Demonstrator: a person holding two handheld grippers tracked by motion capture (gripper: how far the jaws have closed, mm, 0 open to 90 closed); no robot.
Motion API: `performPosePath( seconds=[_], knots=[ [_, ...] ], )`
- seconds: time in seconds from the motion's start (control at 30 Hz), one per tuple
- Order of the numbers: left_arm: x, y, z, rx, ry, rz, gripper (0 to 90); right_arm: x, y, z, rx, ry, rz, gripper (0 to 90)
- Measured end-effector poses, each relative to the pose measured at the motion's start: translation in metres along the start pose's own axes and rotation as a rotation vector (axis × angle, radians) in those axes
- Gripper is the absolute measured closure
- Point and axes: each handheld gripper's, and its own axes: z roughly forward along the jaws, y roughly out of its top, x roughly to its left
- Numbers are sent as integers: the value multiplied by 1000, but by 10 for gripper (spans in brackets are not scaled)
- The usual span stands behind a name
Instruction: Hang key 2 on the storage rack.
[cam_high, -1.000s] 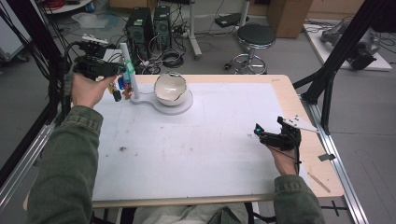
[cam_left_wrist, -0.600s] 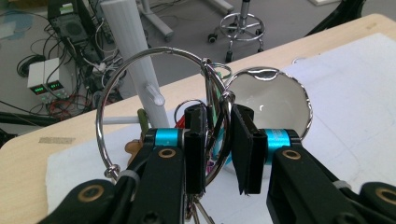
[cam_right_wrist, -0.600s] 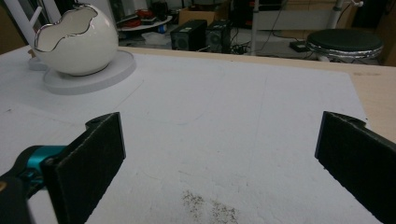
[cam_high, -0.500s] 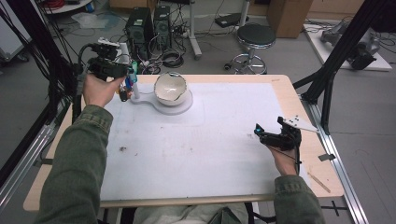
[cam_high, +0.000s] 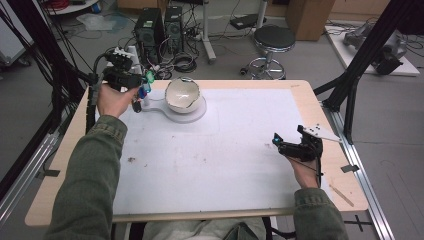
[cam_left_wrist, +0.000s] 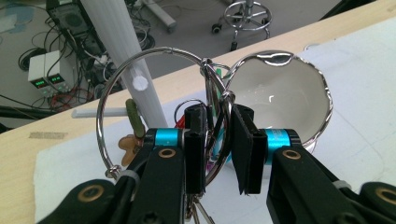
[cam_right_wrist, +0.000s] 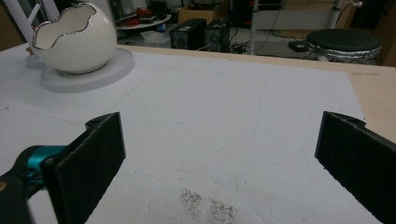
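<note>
Because the key ring (cam_left_wrist: 154, 107) is meant, it seems, for the white stand's peg (cam_left_wrist: 100, 112), the left gripper (cam_left_wrist: 219, 140) is pinching its wire and holding it just beside the post (cam_left_wrist: 122, 51), near the egg-shaped bowl (cam_left_wrist: 280, 93). Well apart, the right gripper (cam_right_wrist: 219, 154) is resting wide open and empty, leaving the table (cam_high: 240, 165) free.
</note>
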Motion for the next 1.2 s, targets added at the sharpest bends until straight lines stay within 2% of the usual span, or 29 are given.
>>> performPosePath(
  seconds=[0.4,0.47,0.6,0.77,0.9,0.97,1.03,1.1,1.2],
  knots=[
    [-6,-1,9,21,23,27,758,0,0,0,1,-3,-5,8],
    [-7,-1,10,31,22,42,757,0,0,0,-1,-4,-4,8],
    [-5,-2,10,45,0,40,748,-1,0,-1,-2,-5,-1,8],
    [1,-3,4,-7,-33,-24,539,-1,0,-1,-3,-7,0,8],
    [5,-7,1,-24,-4,-69,318,-1,0,-1,-2,-5,0,8],
    [6,-10,1,-24,45,-88,127,-1,0,0,-2,-5,-1,8],
    [10,-12,0,-32,25,-124,15,-1,0,0,-4,-4,-2,8],
    [12,-14,-4,-54,6,-140,16,-1,0,0,-4,-6,-3,8],
    [13,-15,-9,-60,-7,-133,16,-1,0,0,-3,-6,2,8]
  ],
)
